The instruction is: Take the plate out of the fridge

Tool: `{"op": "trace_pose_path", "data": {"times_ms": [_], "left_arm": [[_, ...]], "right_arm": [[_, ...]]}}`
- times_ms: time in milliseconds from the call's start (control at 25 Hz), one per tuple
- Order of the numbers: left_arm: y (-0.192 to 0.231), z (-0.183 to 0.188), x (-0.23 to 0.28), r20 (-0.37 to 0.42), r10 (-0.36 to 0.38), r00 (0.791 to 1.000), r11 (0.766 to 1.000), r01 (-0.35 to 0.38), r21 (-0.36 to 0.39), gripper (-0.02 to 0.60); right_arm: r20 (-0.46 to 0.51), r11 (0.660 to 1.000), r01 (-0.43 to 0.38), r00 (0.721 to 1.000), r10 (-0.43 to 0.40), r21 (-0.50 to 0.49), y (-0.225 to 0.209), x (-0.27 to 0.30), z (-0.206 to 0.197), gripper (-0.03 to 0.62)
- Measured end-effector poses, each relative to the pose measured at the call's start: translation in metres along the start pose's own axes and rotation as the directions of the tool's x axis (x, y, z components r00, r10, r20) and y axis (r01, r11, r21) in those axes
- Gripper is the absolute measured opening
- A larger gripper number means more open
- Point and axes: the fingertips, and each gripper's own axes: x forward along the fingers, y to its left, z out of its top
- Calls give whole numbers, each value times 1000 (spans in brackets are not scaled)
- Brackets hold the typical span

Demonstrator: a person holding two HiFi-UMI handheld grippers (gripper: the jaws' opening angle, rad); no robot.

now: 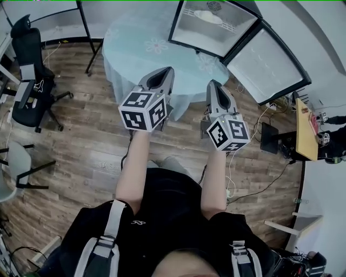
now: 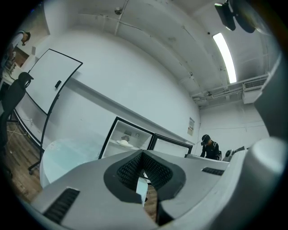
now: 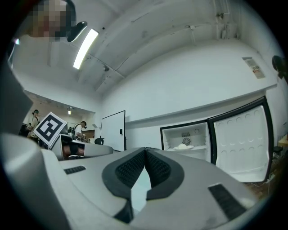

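A small fridge (image 1: pixel 216 26) stands open at the far side of a round table, its door (image 1: pixel 268 66) swung out to the right. A white plate (image 1: pixel 208 16) with something pale on it rests on the fridge's shelf; it also shows as the plate (image 2: pixel 122 142) in the left gripper view and the plate (image 3: pixel 184 146) in the right gripper view. My left gripper (image 1: pixel 162 76) and right gripper (image 1: pixel 214 89) are held side by side over the near edge of the table, well short of the fridge. Both are shut with nothing between the pads.
A round table (image 1: pixel 157 51) with a pale blue cloth stands between me and the fridge. A black office chair (image 1: pixel 30 70) is at the left, a whiteboard (image 2: pixel 49 81) behind the table. A wooden desk (image 1: pixel 304 130) and cables lie at the right. A person (image 2: pixel 209 146) stands beyond the fridge.
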Motion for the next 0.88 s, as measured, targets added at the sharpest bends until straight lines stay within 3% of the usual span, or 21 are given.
{"op": "trace_pose_path", "data": {"times_ms": [240,400,680,880], "left_arm": [[0,4,23,-8,-43,999,999,43,-4,2],[19,13,35,7,-14,1000,1000,14,-10,2],[66,16,67,1,48,999,998,-48,-33,2],[90,8,109,-12,72,997,995,-72,-64,2]], "right_arm": [[17,1000,17,1000,-17,-23,-16,14,11,-2],[23,1000,17,1000,-16,-15,-27,36,12,-2],[-1,998,-59,998,59,-1,-31,97,-4,-2],[-29,998,-54,998,55,27,-62,134,-17,-2]]}}
